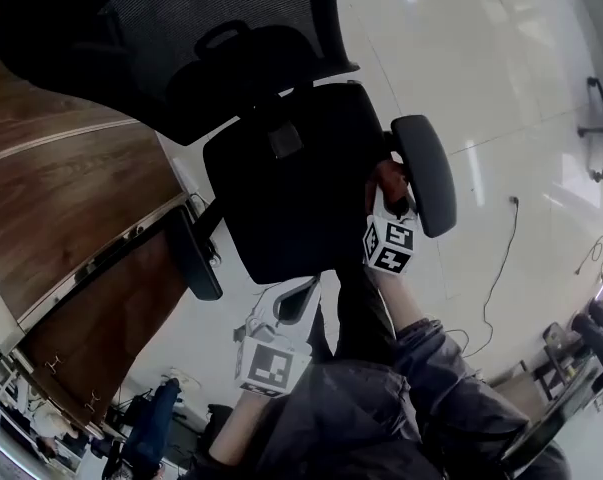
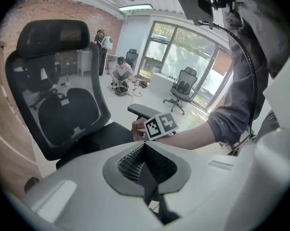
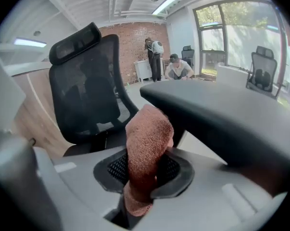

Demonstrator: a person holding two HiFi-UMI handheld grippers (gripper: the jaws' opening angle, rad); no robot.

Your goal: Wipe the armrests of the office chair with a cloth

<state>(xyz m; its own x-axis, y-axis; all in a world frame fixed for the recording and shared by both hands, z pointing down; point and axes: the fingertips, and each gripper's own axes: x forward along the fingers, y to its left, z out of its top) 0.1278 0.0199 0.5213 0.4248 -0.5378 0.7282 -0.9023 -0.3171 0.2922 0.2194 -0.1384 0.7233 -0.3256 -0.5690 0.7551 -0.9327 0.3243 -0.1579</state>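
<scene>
Now right gripper (image 3: 143, 171) jaws clench bunched rust-pink cloth (image 3: 145, 138) beside armrest (image 3: 221, 112); left gripper (image 2: 147, 163) jaws together, empty.

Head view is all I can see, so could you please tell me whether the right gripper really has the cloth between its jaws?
Observer: Yes. In the right gripper view, the right gripper has its jaws shut on a reddish-brown cloth, which sticks up from between them.
Operator: Is the cloth on the armrest?
Observer: Its top reaches the near edge of the armrest, but I cannot tell whether they touch.
Operator: And the left gripper?
Observer: The left gripper has its jaws together with nothing between them, and it points toward the chair's seat.
</scene>
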